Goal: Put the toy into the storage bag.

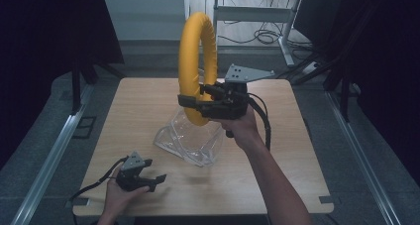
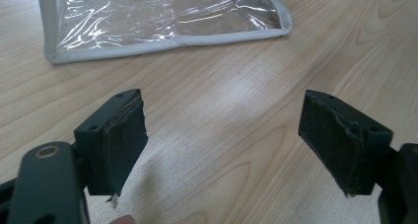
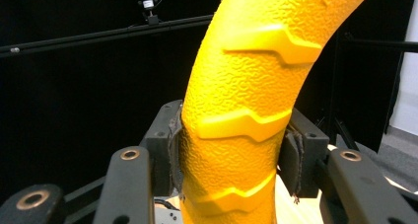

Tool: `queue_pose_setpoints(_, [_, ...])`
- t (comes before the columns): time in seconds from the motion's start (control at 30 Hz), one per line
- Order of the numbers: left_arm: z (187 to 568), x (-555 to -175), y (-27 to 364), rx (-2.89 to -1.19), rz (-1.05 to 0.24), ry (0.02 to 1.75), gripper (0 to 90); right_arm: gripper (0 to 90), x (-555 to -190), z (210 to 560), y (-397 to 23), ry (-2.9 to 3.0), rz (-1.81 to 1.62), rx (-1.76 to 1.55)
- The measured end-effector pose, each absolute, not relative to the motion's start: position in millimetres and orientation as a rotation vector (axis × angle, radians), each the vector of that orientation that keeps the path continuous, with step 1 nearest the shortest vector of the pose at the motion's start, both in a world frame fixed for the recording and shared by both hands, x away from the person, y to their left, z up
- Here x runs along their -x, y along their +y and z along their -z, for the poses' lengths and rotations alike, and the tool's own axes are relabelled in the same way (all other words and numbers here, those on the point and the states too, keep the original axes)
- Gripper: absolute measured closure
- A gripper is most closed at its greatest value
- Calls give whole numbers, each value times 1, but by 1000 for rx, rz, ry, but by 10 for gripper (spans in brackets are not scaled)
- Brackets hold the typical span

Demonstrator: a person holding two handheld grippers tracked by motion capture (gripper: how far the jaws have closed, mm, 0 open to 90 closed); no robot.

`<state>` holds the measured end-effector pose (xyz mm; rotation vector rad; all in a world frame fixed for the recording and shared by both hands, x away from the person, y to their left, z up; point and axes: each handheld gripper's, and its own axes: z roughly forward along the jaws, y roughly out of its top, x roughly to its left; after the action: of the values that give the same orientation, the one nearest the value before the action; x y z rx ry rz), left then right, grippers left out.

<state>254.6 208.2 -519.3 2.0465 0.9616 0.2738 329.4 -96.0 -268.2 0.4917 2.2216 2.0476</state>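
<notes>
Dark curtains and black frame rails ring my workspace, with the pale wooden table (image 1: 148,111) filling the middle of the high view. My right gripper (image 1: 190,102) sits just above centre frame, its jaws pinching the yellow ring (image 1: 190,51), which stands upright and rises toward the top of the frame. In the right gripper view I see both pads (image 3: 173,150) pressed into the ring's textured, ridged surface at lower centre. Below the ring, a clear plastic bag (image 1: 190,140) lies crumpled on the table at centre frame. My left gripper (image 1: 154,181) rests low at the lower left, jaws spread wide with bare wood between them; in its own view the bag's grey-trimmed edge (image 2: 167,41) lies across the upper part, well apart from the pads.
</notes>
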Motion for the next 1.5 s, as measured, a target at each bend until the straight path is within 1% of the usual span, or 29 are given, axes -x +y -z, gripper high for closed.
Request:
queue_pose_setpoints(0.9, [520, -255, 207, -2046, -274, 968, 181, 497, -335, 302, -81, 2319, -2052, -514])
queue_pose_setpoints(1.5, [521, -255, 207, -2053, -274, 964, 181, 496, -345, 345, -82, 2391, -2031, -620])
